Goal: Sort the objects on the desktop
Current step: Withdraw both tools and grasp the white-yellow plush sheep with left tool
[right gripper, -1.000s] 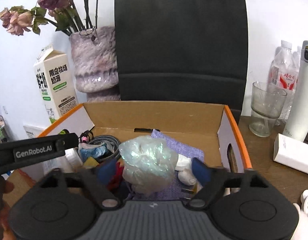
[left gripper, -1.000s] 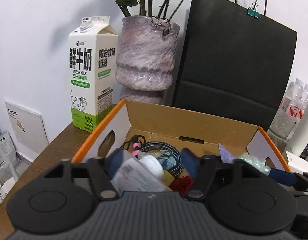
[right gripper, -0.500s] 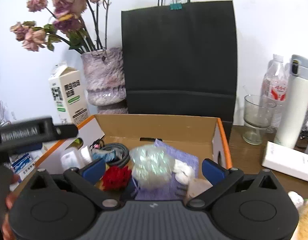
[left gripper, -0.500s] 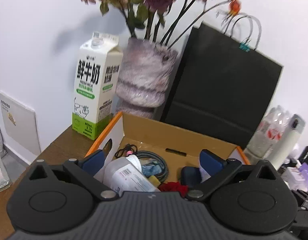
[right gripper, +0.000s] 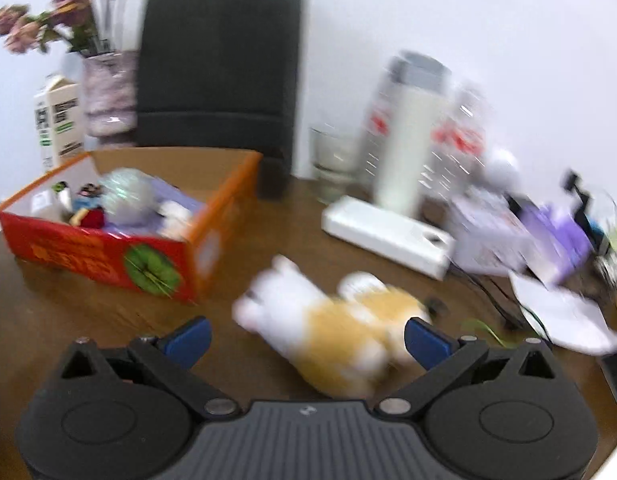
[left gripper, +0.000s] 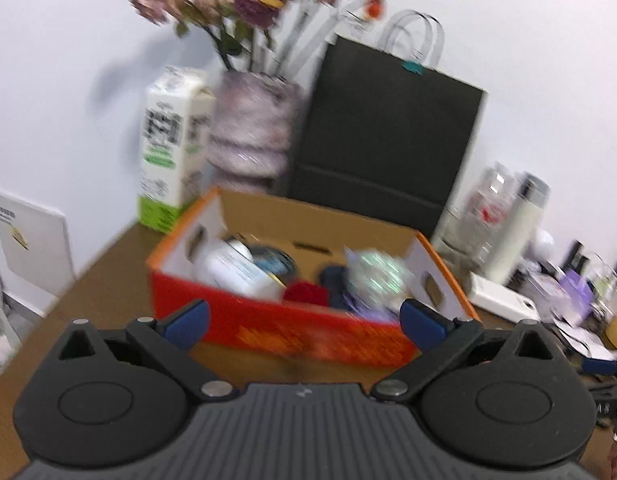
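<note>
An orange cardboard box (left gripper: 308, 332) (right gripper: 108, 256) sits on the brown desk and holds several items: a white bottle (left gripper: 236, 272), a red thing (left gripper: 306, 292), a shiny crumpled bag (left gripper: 374, 276) (right gripper: 126, 196) and a purple cloth. My left gripper (left gripper: 304, 322) is open and empty, hanging in front of the box's near wall. My right gripper (right gripper: 308, 338) is open, to the right of the box, with an orange-and-white plush toy (right gripper: 336, 320) lying on the desk between its fingers. Both views are blurred by motion.
A milk carton (left gripper: 172, 148), a pink vase with dried flowers (left gripper: 252, 136) and a black paper bag (left gripper: 384, 136) stand behind the box. A glass (right gripper: 334, 168), white flask (right gripper: 408, 144), water bottles, white box (right gripper: 388, 236), purple packets (right gripper: 548, 232) and cables crowd the right.
Both grippers have pulled back out of the box, open and empty; the bottle and shiny bag stay inside. The right gripper has swung right over the plush toy.
</note>
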The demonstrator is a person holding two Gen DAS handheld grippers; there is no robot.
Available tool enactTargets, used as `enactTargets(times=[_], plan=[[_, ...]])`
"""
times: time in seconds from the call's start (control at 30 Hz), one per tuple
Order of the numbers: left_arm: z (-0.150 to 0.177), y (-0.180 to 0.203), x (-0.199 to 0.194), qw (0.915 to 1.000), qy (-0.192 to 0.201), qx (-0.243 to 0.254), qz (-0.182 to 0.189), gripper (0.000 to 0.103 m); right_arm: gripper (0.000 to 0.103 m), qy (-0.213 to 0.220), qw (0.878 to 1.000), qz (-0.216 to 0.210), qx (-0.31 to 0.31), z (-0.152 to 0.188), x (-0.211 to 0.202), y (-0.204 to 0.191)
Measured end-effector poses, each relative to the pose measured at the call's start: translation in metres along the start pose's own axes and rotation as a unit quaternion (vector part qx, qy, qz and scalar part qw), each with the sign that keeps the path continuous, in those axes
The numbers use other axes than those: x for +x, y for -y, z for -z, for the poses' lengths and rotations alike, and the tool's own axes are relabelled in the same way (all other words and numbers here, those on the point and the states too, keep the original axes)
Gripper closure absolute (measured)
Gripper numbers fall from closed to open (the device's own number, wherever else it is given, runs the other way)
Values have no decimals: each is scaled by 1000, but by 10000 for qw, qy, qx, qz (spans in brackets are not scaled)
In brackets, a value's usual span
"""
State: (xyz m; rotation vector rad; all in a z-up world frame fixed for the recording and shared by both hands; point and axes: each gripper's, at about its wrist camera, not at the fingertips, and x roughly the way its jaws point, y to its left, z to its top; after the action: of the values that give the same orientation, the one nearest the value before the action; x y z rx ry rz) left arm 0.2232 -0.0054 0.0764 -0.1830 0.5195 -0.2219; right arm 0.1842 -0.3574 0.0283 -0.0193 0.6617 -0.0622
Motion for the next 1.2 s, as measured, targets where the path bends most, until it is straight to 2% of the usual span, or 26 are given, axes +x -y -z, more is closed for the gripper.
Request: enactTargets(times=[0.17, 0.37, 0.5, 0.6, 0.7, 0.83, 0.9, 1.0, 1.07, 1.1, 1.13, 1.2], plan=[[27, 53, 14, 9988, -443, 49, 193, 0, 0, -73, 9998, -75, 145, 9, -5, 40], [57, 120, 48, 9941, -949, -444, 283, 0, 0, -252, 9985, -483, 111, 10, 2, 76], [67, 166, 79, 9905, -1130, -773, 147, 0, 0, -250, 9977, -630, 36, 11, 13, 84], [68, 195, 105, 9873, -1291, -904, -197, 0, 0, -316, 9967, -745, 20, 13, 23, 90], [71, 207, 128, 9775, -1586, -1301, -484, 2, 0, -341, 9970, -695, -18, 11, 27, 99], [70, 215, 139, 9684, -1637, -1681, -844, 3, 0, -253, 9967, -694, 330, 15, 30, 118], [70, 219, 142, 9635, -1718, -1913, -749, 5, 0, -134, 9963, -625, 582, 17, 32, 127], [71, 230, 146, 9639, -1761, -1840, -780, 5, 0, -23, 9953, -454, 858, 17, 37, 137], [72, 237, 151, 9644, -1810, -1748, -821, 11, 0, -23, 9941, -458, 982, 17, 40, 142], [71, 240, 152, 9655, -1814, -1656, -870, 22, 0, -21, 9936, -476, 1027, 17, 40, 144], [70, 242, 153, 9665, -1825, -1582, -863, 28, 0, -7, 9934, -466, 1050, 17, 39, 145], [69, 246, 156, 9668, -1886, -1461, -917, 32, 0, 8, 9936, -401, 1053, 11, 40, 146]])
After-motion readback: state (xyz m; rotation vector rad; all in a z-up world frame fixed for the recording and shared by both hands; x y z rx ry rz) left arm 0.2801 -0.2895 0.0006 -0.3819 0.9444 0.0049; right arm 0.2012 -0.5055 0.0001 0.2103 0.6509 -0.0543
